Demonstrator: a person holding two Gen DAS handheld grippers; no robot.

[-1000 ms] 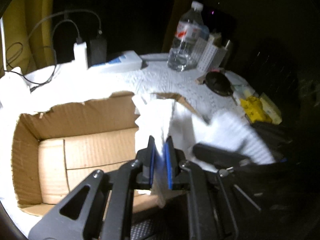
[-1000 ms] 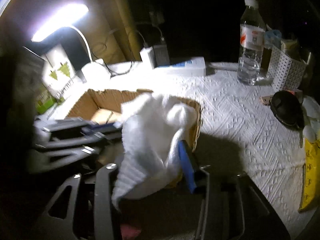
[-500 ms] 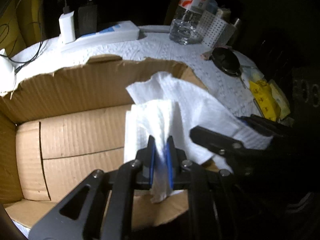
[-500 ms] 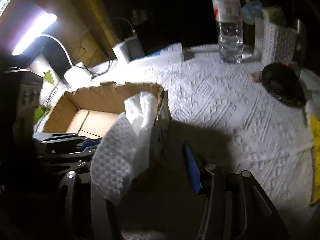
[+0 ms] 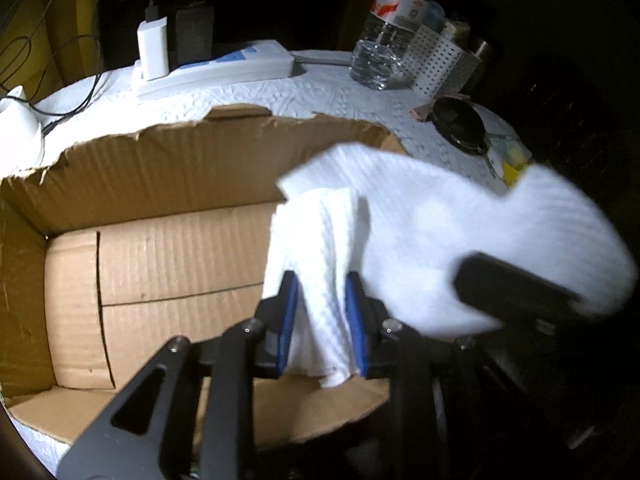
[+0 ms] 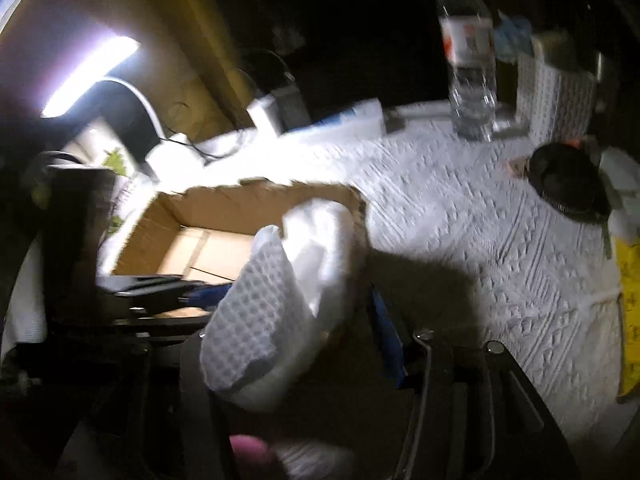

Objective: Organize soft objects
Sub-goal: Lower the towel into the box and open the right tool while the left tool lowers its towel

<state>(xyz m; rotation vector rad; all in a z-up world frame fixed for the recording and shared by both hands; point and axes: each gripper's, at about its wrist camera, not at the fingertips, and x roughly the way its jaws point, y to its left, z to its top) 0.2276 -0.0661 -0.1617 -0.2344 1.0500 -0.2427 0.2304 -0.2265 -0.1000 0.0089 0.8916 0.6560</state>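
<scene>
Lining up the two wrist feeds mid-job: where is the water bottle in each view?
Left wrist: water bottle at top, right of centre, beside the perforated white basket.
Right wrist: water bottle at top right, blurred, left of that basket.
Shared landmark: the cardboard box.

box (image 5: 168, 248) floor bare | paper towel (image 5: 420, 232) overhangs right wall

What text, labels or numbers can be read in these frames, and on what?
None can be read.
Clear plastic water bottle: red and white label, print too blurred.
Yellow packet: dark marks, too small.
White power strip: blue patches, no readable words.
</scene>
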